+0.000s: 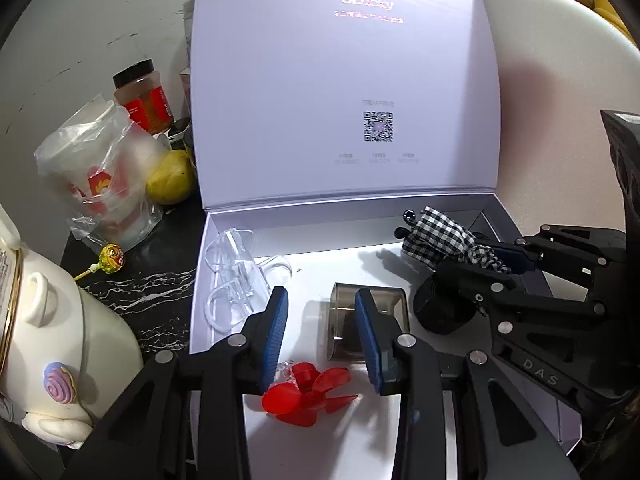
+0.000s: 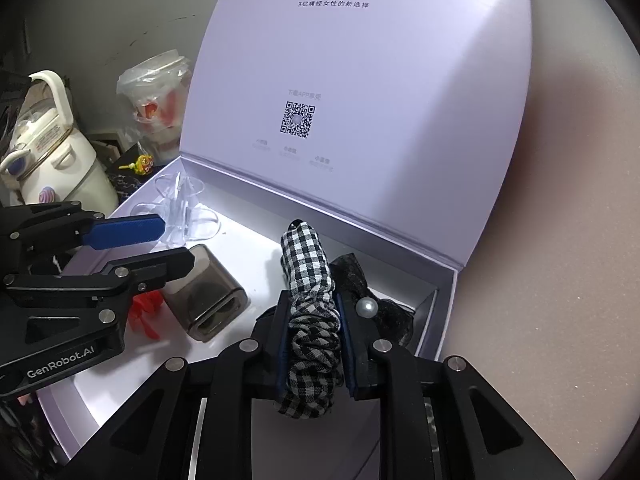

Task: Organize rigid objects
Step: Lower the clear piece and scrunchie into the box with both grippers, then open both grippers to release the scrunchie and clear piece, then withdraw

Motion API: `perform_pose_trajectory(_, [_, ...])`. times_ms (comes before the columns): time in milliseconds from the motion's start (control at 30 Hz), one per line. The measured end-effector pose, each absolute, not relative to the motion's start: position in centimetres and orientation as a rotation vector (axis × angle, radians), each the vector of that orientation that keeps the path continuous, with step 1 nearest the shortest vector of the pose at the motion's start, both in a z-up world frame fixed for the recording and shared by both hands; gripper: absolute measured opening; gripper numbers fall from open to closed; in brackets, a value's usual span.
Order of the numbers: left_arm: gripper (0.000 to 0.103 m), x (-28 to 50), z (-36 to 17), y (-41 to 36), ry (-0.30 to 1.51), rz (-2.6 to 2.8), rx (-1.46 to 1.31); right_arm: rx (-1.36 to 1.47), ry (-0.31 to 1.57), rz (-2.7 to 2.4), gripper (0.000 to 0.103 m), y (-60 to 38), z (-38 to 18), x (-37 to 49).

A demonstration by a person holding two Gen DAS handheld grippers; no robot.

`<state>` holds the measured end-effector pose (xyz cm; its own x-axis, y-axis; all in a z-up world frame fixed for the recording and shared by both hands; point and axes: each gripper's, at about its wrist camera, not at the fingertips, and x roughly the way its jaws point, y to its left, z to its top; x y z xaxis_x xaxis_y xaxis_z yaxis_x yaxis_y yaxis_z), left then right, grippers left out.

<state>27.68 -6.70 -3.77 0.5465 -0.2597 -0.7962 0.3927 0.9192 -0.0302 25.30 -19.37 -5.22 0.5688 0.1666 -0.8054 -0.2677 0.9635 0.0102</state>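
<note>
An open white box (image 1: 224,232) (image 2: 448,304) with its lid raised holds a clear plastic piece (image 1: 236,268) (image 2: 180,208), a smoky translucent case (image 1: 372,320) (image 2: 212,300), a red propeller (image 1: 308,392) (image 2: 146,316) and a dark lace bow with a pearl (image 2: 366,307). My right gripper (image 2: 312,312) (image 1: 502,262) is shut on a black-and-white checked hair tie (image 2: 310,280) (image 1: 436,236), held over the box's right part. My left gripper (image 1: 320,304) (image 2: 172,242) is open and empty above the box floor, beside the smoky case.
Left of the box on the dark marble counter (image 1: 160,292) are a cream kettle (image 1: 52,340) (image 2: 52,152), a lollipop (image 1: 110,258) (image 2: 144,165), a bagged cup (image 1: 100,176) (image 2: 160,92), a yellow pear (image 1: 172,178) and a spice jar (image 1: 142,94). A pale rounded surface (image 2: 560,240) lies right.
</note>
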Motion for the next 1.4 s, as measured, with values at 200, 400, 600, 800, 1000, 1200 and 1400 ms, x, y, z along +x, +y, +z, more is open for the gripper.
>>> perform_pose_trajectory(200, [0.034, 27.6, -3.4, -7.3, 0.919, -0.384, 0.189, -0.100, 0.931, 0.246, 0.040, -19.5, -4.8, 25.3])
perform_pose_trajectory(400, [0.035, 27.2, -2.5, -7.6, 0.906, -0.338, 0.228, -0.108, 0.898, 0.209, 0.055, -19.9, -3.3, 24.7])
perform_pose_trajectory(600, [0.043, 26.6, -2.2, -6.8, 0.916, -0.301, 0.209, -0.083, 0.882, 0.184, 0.064, -20.6, -1.9, 23.6])
perform_pose_trajectory(800, [0.067, 26.0, -1.6, -6.1, 0.903, -0.279, 0.188, -0.113, 0.883, 0.190, 0.066, -20.4, -1.1, 22.4])
perform_pose_trajectory(1000, [0.077, 24.6, -0.5, -6.6, 0.870, -0.267, 0.216, -0.127, 0.864, 0.184, 0.070, -20.2, 0.2, 20.9])
perform_pose_trajectory(1200, [0.078, 23.6, 0.5, -6.6, 0.856, -0.258, 0.220, -0.122, 0.847, 0.176, 0.071, -20.5, 1.3, 19.7])
perform_pose_trajectory(1400, [0.078, 22.8, 1.6, -6.0, 0.849, -0.257, 0.193, -0.120, 0.830, 0.168, 0.071, -21.0, 2.5, 18.3])
